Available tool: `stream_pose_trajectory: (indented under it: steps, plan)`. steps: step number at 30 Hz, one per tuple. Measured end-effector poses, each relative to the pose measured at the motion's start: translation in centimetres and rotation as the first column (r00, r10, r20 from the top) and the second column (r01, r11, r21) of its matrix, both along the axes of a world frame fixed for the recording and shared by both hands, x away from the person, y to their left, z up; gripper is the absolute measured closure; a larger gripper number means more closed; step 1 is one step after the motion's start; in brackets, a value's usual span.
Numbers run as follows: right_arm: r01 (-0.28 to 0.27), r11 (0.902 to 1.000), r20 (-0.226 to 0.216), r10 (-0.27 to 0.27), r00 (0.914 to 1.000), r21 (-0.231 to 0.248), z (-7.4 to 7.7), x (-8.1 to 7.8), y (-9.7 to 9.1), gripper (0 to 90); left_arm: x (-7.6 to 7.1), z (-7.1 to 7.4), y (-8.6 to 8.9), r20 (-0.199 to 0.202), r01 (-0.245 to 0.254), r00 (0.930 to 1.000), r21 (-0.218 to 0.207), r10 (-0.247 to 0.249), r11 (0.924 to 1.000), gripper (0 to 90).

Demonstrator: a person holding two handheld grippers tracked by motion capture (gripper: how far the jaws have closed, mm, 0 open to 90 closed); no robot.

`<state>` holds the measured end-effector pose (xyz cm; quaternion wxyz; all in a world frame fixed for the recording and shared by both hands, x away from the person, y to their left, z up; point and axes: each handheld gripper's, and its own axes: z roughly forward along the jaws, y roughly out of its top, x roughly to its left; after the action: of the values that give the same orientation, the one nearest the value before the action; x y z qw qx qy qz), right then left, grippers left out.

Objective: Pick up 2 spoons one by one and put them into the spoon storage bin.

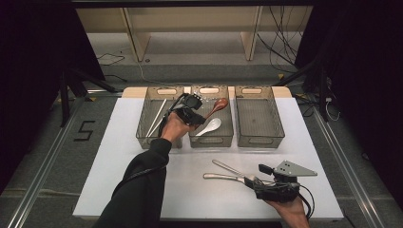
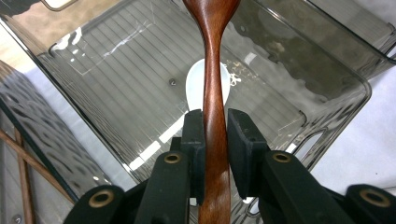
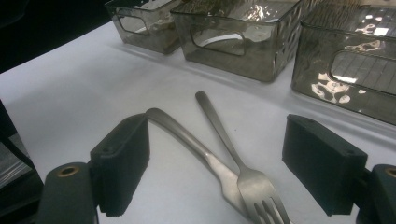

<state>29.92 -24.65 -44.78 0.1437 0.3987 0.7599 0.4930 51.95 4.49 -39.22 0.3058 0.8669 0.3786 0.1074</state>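
Your left claw [image 2: 215, 140] is clamped on the wooden spoon [image 2: 214, 88], its pads pressing the handle from both sides just above the middle bin [image 1: 227, 137]. In the left gripper view the spoon's bowl is cut off by the top edge and the handle's tail by the bottom edge, so you cannot see either end there; in the high view the reddish bowl pokes out over that middle bin, toward its far right corner. The spoon's handle crosses in front of the white spoon [image 2: 196, 86] lying on the floor of the middle bin and hides its middle; the white spoon's handle is mostly lost behind the claw. Your hand and gripper body also cover the wall between the middle bin and the bin to its left [image 1: 142, 128], where a pair of pale chopsticks [image 1: 156, 118] lies. The bin to the right of the middle bin [image 1: 278, 128] is smoky and hard to read through.

Your right claw [image 3: 233, 172] stands apart, pads wide and gripping nothing, low on the tabletop [image 1: 119, 166] well in front of the middle bin. Between its pads lie two forks [image 3: 224, 140], crossed, handles pointing toward the middle bin; the tines run off the bottom edge of the right gripper view, and the lower piece's head is hidden under the upper one
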Motion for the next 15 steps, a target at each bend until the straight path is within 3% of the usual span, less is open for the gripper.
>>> stream_pose_trajectory:
  steps: [5,9,15]
  plan:
    - [0.001,1.0000,-0.004,-0.001,1.0000,0.001,0.01,-0.02,-0.02,23.9,0.25,-0.38,0.05,-0.013,-0.026,0.9996,-0.012,0.025,0.9996,74.9]
    - [0.001,1.0000,-0.003,-0.001,1.0000,0.000,-0.01,-0.01,-0.02,23.9,0.12,-0.31,0.01,-0.017,-0.012,0.9998,-0.013,0.011,0.9998,64.9]
    - [0.001,1.0000,-0.002,-0.001,1.0000,-0.002,0.01,-0.02,-0.02,23.9,-0.58,0.52,0.24,-0.037,-0.005,0.9993,-0.079,0.002,0.9969,50.9]
